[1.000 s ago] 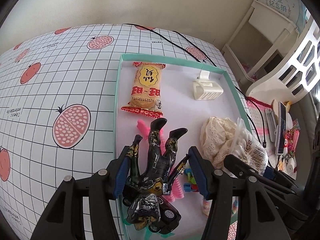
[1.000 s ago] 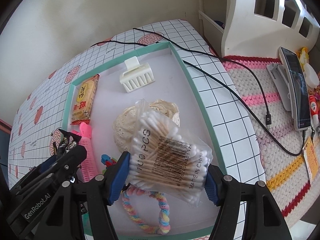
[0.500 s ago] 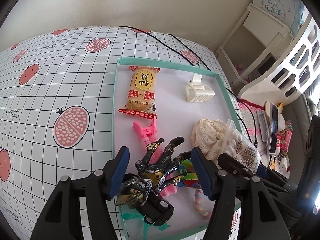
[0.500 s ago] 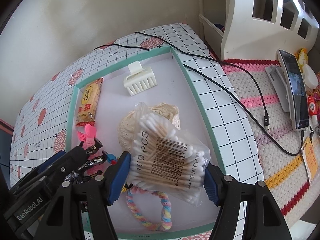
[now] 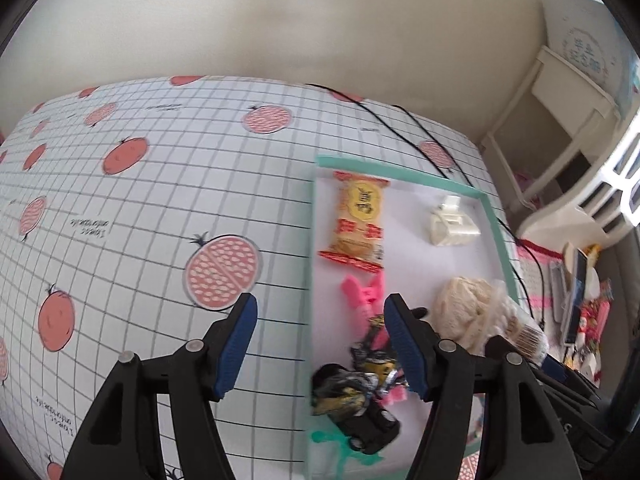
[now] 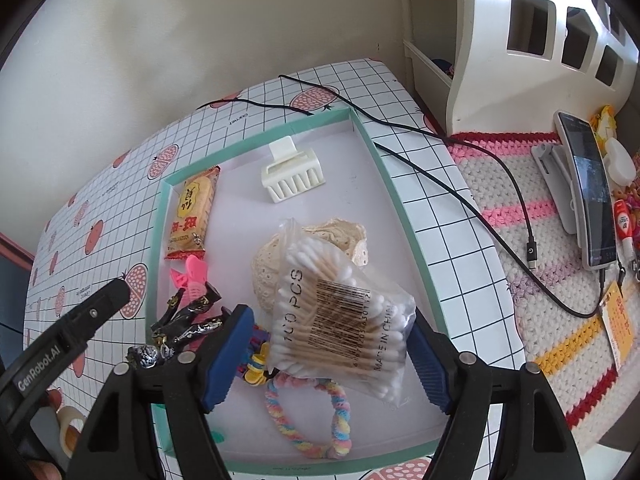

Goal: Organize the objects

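2 blue-padded fingers of the right gripper (image 6: 328,354) clamp a bag of cotton swabs (image 6: 340,312) above the teal-rimmed tray (image 6: 404,220). left gripper (image 5: 322,346) fingers are spread with nothing between them; the black-gold toy figure (image 5: 360,376) lies in the tray beside the right-hand finger.

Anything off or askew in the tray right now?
The black-and-gold action figure lies sprawled on its side over the pink clip, limbs splayed. Cotton swab bag hangs tilted in the right gripper. No spills visible.
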`<state>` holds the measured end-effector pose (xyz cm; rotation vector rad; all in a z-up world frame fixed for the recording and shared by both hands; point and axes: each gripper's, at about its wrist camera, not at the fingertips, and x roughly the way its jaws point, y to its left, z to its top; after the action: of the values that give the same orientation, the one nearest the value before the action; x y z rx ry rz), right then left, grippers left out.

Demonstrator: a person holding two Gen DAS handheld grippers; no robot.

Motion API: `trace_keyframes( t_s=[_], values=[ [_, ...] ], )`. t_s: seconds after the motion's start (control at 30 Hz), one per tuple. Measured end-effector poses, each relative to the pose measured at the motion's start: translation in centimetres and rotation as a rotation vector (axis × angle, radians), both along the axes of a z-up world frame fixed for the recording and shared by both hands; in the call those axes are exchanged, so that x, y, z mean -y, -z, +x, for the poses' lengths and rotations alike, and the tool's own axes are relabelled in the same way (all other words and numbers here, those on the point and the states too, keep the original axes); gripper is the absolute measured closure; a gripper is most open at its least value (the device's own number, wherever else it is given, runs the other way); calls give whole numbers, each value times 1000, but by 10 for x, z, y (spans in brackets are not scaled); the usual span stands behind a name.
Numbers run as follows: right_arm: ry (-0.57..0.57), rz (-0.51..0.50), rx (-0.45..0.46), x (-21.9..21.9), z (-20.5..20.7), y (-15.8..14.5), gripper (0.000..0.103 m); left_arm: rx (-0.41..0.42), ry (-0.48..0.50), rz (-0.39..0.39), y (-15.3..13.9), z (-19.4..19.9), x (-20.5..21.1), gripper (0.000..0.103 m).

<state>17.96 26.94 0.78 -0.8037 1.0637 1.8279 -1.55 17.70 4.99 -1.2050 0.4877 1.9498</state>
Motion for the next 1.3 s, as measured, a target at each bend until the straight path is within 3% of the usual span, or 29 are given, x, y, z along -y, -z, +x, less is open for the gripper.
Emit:
trace_keyframes(
  t_s=[0.2, 0.33, 0.5, 0.93, 1.13, 1.3],
  values=[
    [-7, 2, -6, 0, -2, 1, 12, 20, -96, -49, 20, -18, 12, 33],
    [-15, 5, -6, 1, -6, 2, 1, 16, -130, -69, 27, -21, 17, 15],
    [-17, 14, -13, 2, -8, 1, 0, -10, -153, -66, 26, -23, 19, 7],
    [-9, 21, -20, 4, -8, -1, 0, -38, -210, -36, 17, -32, 27, 7],
    [-9, 34, -6, 9, -10, -9, 0, -80, -238, -83, 12, -34, 37, 7],
    [-39, 57, 14, 24, -17, -16, 0, -61, -218, -46, -2, -31, 52, 7]
  ],
)
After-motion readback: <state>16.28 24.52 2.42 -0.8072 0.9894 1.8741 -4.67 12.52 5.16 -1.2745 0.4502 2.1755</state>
